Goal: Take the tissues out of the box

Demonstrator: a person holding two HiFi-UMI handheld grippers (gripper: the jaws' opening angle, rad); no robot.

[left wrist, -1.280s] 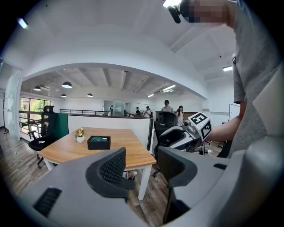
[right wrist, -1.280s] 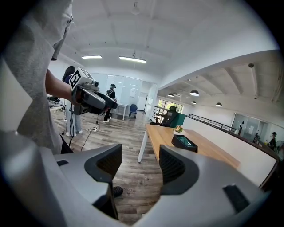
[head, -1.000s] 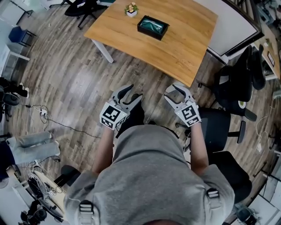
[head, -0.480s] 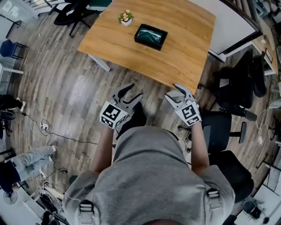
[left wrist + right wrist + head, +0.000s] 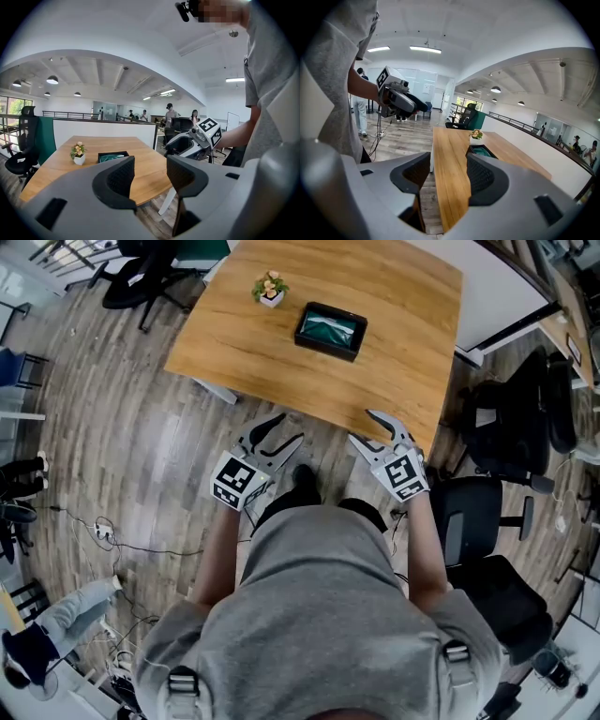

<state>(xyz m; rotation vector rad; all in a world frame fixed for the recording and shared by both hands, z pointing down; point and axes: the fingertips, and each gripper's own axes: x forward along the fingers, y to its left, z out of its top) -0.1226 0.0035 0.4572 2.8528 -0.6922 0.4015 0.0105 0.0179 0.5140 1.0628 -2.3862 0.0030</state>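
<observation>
A black tissue box (image 5: 330,330) with teal tissue showing in its top lies on the wooden table (image 5: 394,352), far from both grippers. The same black tissue box (image 5: 112,155) appears in the left gripper view beyond the jaws, and in the right gripper view the box (image 5: 482,152) sits further along the table. My left gripper (image 5: 277,430) hovers over the floor just short of the table's near edge, open and empty. My right gripper (image 5: 380,424) is at the near edge of the table, open with nothing between its fingers.
A small potted plant (image 5: 270,289) stands on the table left of the box. Black office chairs (image 5: 511,427) crowd the right side; another chair (image 5: 141,277) is at the far left. Cables (image 5: 122,540) lie on the wood floor at left. People stand in the background (image 5: 169,115).
Both grippers and the person have moved toward the table; the table and box now lie closer, and the right gripper has reached the table's near edge. Jaws stay open.
</observation>
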